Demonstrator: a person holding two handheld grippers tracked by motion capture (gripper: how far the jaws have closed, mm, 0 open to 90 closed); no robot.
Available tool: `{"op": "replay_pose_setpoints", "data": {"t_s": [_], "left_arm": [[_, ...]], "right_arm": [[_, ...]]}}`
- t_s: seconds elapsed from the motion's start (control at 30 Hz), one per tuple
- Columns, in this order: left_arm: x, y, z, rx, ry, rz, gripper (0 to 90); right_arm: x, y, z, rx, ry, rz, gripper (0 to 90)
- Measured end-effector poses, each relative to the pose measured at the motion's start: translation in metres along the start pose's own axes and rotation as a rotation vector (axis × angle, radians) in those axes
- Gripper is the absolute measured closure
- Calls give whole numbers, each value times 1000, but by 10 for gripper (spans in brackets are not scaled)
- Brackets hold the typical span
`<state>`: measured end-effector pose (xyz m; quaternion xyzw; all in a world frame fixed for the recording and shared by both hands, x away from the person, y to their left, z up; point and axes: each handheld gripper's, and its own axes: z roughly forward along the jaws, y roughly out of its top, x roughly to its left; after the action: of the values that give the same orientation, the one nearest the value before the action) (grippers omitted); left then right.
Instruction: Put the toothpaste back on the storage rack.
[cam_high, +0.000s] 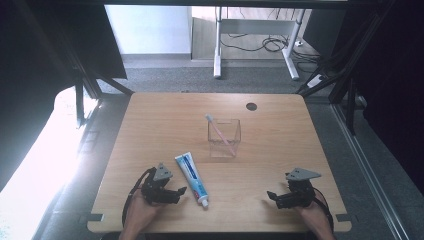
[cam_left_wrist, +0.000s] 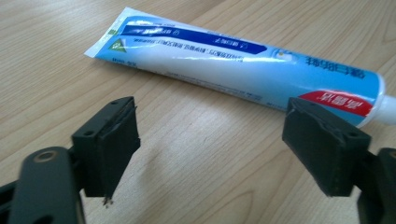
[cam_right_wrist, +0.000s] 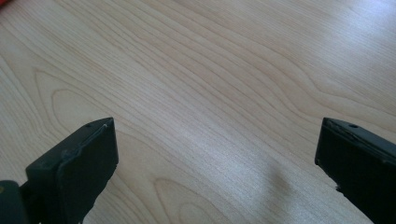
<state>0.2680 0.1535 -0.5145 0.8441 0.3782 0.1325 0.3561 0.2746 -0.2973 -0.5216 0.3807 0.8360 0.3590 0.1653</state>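
The toothpaste tube lies flat just beyond the wide-spread jaws of the left gripper, not yet gripped. The right gripper is held wide over bare table. Little appears done (the toothbrush already stands in the clear cup).

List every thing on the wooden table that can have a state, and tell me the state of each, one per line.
Blue and white toothpaste tube: lying flat on the table, white cap on, not held.
Pink toothbrush: leaning tilted inside the cup, head poking out above the rim.
Clear square plastic cup: upright, holding the toothbrush.
Left gripper: open, nothing between its jaws, just short of the tube.
Right gripper: open, empty, over bare wood.
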Motion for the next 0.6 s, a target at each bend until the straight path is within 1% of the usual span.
{"op": "replay_pose_setpoints", "data": {"t_s": [0.1, 0.23, 0.37, 0.43, 0.5, 0.6], "left_arm": [[-1, 2, -1, -8, -7, -3, 233], [-2, 5, -2, -11, -28, 14, 298], [-4, 9, -2, -12, -40, 30, 341], [-6, 12, -2, -17, -47, 23, 371], [-6, 15, -2, -22, -59, 25, 415], [-8, 19, -1, -14, -61, 42, 490]], "right_arm": [[-1, -1, 0, 3, -5, -4, 0], [-2, -2, 2, 9, -5, -6, 0], [-1, -2, 4, 16, -7, -12, 0], [-1, -2, 3, 14, -8, -12, 0], [-1, -2, 3, 14, -8, -11, 0], [-2, -3, 4, 17, -8, -8, 2]]}}
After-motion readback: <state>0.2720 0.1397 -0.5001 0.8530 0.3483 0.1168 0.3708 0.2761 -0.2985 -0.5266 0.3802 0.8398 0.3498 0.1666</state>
